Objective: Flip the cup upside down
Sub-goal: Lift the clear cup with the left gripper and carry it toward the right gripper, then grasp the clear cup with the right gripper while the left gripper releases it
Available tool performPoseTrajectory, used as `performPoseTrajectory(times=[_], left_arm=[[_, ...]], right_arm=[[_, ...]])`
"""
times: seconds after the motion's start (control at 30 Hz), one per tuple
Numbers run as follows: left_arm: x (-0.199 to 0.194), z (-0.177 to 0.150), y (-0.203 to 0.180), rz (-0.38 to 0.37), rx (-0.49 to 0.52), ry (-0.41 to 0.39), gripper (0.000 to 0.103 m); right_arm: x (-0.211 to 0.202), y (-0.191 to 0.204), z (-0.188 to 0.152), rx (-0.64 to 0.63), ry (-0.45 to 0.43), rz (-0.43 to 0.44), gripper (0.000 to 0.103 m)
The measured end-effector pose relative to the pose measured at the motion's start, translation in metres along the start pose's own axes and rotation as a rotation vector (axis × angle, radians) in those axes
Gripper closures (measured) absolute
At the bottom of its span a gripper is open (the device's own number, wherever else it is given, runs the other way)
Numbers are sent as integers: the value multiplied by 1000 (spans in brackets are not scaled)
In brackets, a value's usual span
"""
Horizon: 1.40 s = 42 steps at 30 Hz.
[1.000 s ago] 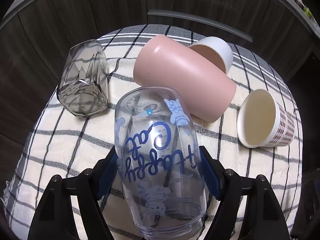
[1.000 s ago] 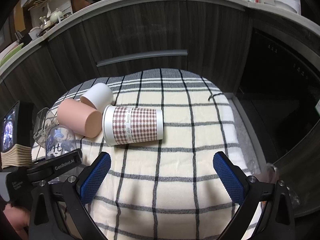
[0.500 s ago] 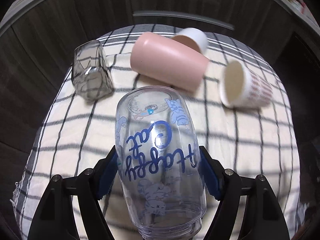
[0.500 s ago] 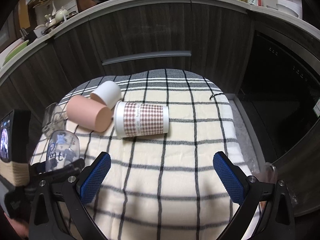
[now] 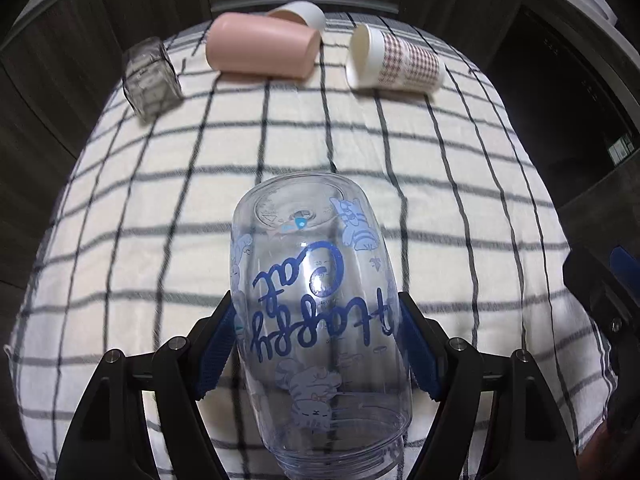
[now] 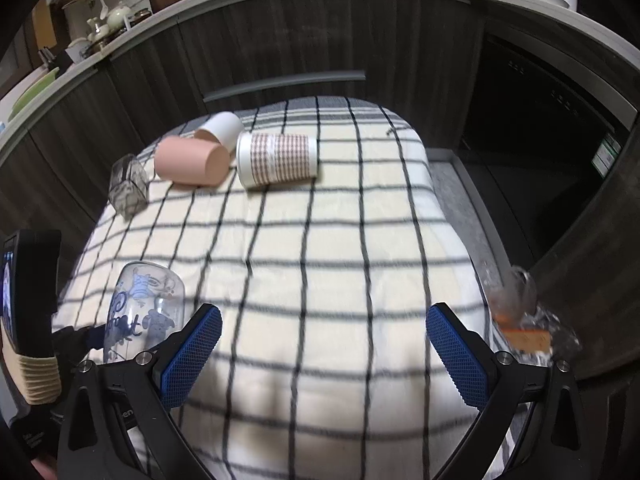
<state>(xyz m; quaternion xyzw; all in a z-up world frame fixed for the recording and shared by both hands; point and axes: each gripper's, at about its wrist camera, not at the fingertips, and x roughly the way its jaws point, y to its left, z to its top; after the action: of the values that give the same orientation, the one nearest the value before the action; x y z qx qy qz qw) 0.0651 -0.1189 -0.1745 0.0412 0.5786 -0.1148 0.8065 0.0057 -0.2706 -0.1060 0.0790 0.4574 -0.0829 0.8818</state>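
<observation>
Pulled back from the cups lying at 12 o'clock: clear cup, base pointing away, clamped in my left tongs above the checked cloth; my right tongs gape apart, holding nothing.

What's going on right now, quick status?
Left gripper shut on clear cat cup, base pointing away. Right gripper open, empty. Checked cloth ahead bare; other cups lie far off.

The clear cup's mouth runs off the lower frame edge, and the white cup hides behind the pink one.
</observation>
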Motion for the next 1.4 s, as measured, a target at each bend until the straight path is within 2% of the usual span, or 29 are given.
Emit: performPoseTrajectory(times=[0.23,0.47,0.57,0.9,1.0,1.17,1.23,1.3,1.4], left_arm=[[7,-3,-2,32,9,-8,28],[6,-2,1,30,12,-10,27],[2,-3,1,35,17,-19,19],[-49,-9,4,30,41,-106,11],[-76,-16,20,29,12,-164,4],[-105,-21,58,61,-78,-233,0],[-110,-21,77,106,-132,-233,0],[-112,-22,92,135,-175,-231,0],[-115,-23,120,135,-260,-242,0]], right_arm=[[-6,-5,-10,6,2,-14,1],[-8,-7,-11,6,-7,-14,1],[-13,-6,-11,6,-18,-17,1],[-36,-1,-1,5,-38,0,1],[-47,8,9,-6,-35,21,1],[-45,35,34,-38,57,103,1],[-37,48,40,-55,115,140,1],[-22,69,50,-98,211,172,1],[-2,103,55,-178,342,180,1]])
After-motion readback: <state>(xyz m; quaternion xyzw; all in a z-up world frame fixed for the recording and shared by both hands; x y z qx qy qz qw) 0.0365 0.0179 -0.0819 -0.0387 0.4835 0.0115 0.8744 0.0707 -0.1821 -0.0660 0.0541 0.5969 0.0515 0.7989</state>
